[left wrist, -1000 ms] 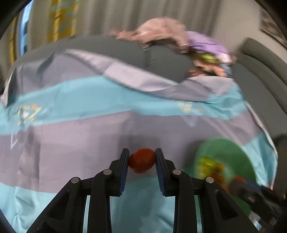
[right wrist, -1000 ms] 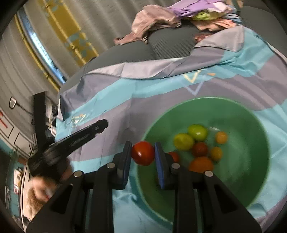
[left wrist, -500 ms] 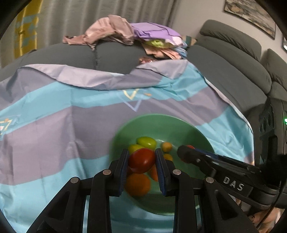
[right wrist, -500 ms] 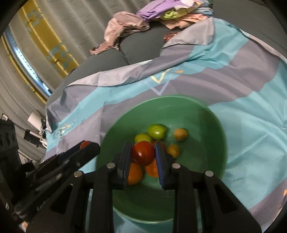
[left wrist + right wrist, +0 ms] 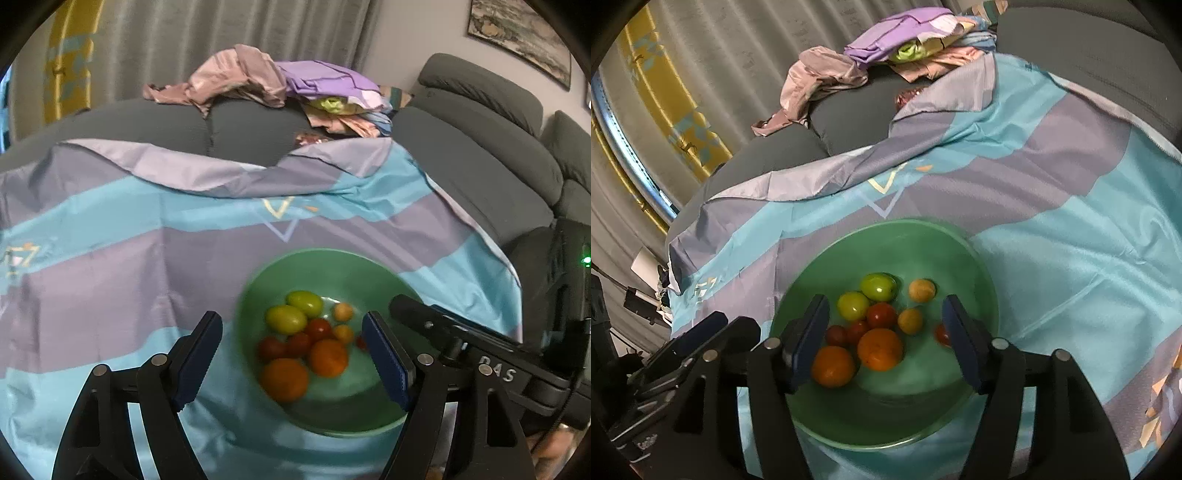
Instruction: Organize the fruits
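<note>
A green bowl (image 5: pixel 332 262) (image 5: pixel 897 229) sits on the striped cloth and holds several fruits: two oranges (image 5: pixel 284 379) (image 5: pixel 880 349), two green fruits (image 5: pixel 304 301) (image 5: pixel 878 287), red tomatoes (image 5: pixel 319 328) (image 5: pixel 881 315) and small yellow ones (image 5: pixel 922 290). My left gripper (image 5: pixel 291 328) hangs over the bowl with its jaws opening and nothing between the pads. My right gripper (image 5: pixel 885 308) hovers over the same bowl, jaws also opening and empty. A small red tomato (image 5: pixel 942 334) lies blurred beside the right finger.
A blue and grey striped cloth (image 5: pixel 147 266) covers a grey sofa (image 5: pixel 480 110). A heap of pink and purple clothes (image 5: pixel 277 81) lies on its back edge. The right gripper's body (image 5: pixel 480 354) crowds the bowl's right side, and grey curtains hang behind.
Both grippers came in over the green bowl, each carrying a red tomato. Their jaws have spread apart and the tomatoes now lie among the fruit in the bowl.
</note>
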`<control>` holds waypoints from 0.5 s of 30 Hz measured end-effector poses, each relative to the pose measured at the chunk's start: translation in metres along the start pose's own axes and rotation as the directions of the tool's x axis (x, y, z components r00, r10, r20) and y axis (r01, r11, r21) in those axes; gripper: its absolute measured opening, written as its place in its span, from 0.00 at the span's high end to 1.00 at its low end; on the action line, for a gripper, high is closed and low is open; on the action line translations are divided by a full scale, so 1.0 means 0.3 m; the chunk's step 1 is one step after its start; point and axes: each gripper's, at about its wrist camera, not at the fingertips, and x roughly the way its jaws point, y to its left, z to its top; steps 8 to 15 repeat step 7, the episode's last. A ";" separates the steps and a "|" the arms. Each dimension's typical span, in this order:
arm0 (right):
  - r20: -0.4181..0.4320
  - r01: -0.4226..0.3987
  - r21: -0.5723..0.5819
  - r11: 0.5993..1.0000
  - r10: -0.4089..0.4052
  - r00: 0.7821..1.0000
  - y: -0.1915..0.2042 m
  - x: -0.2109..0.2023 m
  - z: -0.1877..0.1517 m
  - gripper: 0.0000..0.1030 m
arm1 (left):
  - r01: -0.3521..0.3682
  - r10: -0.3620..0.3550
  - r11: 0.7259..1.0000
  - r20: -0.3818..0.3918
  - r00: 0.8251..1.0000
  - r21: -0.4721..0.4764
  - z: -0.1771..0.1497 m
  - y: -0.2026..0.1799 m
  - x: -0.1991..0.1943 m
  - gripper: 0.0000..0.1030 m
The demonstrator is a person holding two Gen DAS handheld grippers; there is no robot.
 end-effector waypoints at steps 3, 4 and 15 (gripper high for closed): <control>0.019 0.001 -0.013 1.000 -0.001 1.000 0.015 -0.020 0.001 0.34 | 0.003 -0.003 1.000 0.018 1.000 -0.027 -0.002 0.018 -0.025 0.24; 0.024 0.002 -0.017 1.000 -0.002 1.000 0.020 -0.026 0.002 0.33 | 0.007 -0.006 0.999 0.021 1.000 -0.039 -0.002 0.026 -0.032 0.24; 0.040 0.003 -0.028 1.000 -0.002 0.999 0.036 -0.045 0.001 0.27 | -0.008 0.010 0.999 0.032 0.999 -0.050 0.000 0.046 -0.057 0.24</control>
